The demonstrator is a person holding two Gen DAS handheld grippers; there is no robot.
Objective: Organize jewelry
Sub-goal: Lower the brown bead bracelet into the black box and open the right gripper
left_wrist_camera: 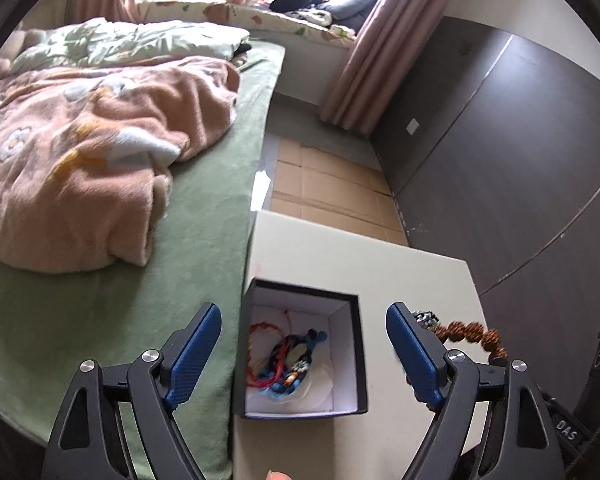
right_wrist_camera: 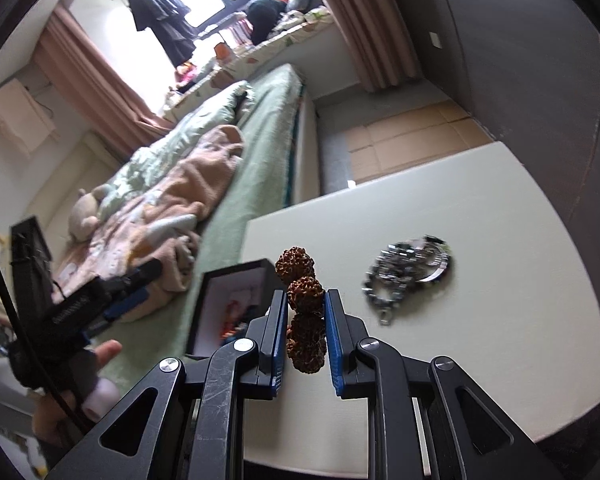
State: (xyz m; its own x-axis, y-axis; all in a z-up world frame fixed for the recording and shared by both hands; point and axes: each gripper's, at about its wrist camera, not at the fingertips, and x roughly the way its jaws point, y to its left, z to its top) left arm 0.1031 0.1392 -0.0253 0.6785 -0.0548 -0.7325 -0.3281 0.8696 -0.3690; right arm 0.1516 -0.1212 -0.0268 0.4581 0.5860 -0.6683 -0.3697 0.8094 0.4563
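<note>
A black box with a white lining (left_wrist_camera: 342, 360) stands on the pale table (left_wrist_camera: 380, 264) beside the bed. It holds red and blue cord bracelets (left_wrist_camera: 288, 360). My left gripper (left_wrist_camera: 304, 328) is open and empty above the box. My right gripper (right_wrist_camera: 305, 300) is shut on a brown rough-bead bracelet (right_wrist_camera: 304, 294), held above the table near the box (right_wrist_camera: 236, 276). The beads also show in the left wrist view (left_wrist_camera: 472, 330). A silver metal chain bracelet (right_wrist_camera: 408, 276) lies on the table (right_wrist_camera: 480, 340), right of the right gripper.
A bed with a green sheet (left_wrist_camera: 204, 240) and a pink blanket (left_wrist_camera: 92, 152) borders the table's left edge. Cardboard (left_wrist_camera: 332, 188) covers the floor beyond the table. A dark wall panel (left_wrist_camera: 520, 152) is on the right.
</note>
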